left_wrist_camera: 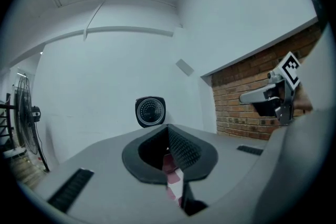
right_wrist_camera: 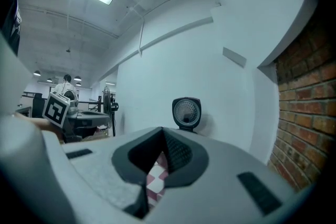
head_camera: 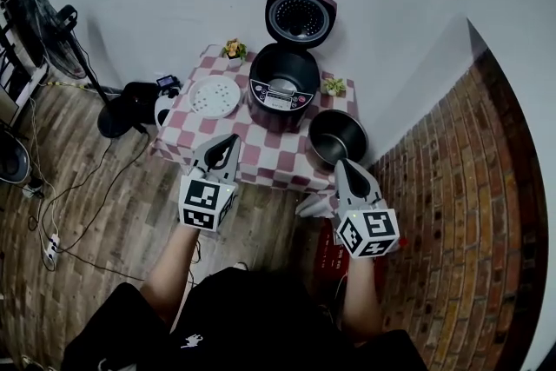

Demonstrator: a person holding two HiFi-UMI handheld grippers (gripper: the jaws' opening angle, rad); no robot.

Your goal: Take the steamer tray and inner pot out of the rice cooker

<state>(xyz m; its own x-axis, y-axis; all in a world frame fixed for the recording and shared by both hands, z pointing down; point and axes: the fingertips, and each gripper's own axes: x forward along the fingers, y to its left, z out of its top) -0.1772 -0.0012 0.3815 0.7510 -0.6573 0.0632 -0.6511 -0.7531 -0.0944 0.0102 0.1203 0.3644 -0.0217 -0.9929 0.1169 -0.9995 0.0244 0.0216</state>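
Note:
The black rice cooker (head_camera: 282,82) stands at the back of the checkered table (head_camera: 269,156), its lid (head_camera: 300,17) raised. The white perforated steamer tray (head_camera: 214,96) lies on the cloth to its left. To the cooker's right, near the table corner, the dark metal inner pot (head_camera: 337,137) stands. My left gripper (head_camera: 229,140) is shut and empty at the table's front edge. My right gripper (head_camera: 340,164), also shut and empty, is just in front of the pot. The left gripper view shows shut jaws, the lid (left_wrist_camera: 150,112) and the right gripper (left_wrist_camera: 273,94). The right gripper view shows the lid (right_wrist_camera: 186,112).
Two small potted plants (head_camera: 234,49) (head_camera: 334,86) flank the cooker. A standing fan (head_camera: 54,26) and a black stool (head_camera: 129,107) are left of the table, with cables on the wood floor (head_camera: 78,213). A brick wall (head_camera: 469,187) runs along the right.

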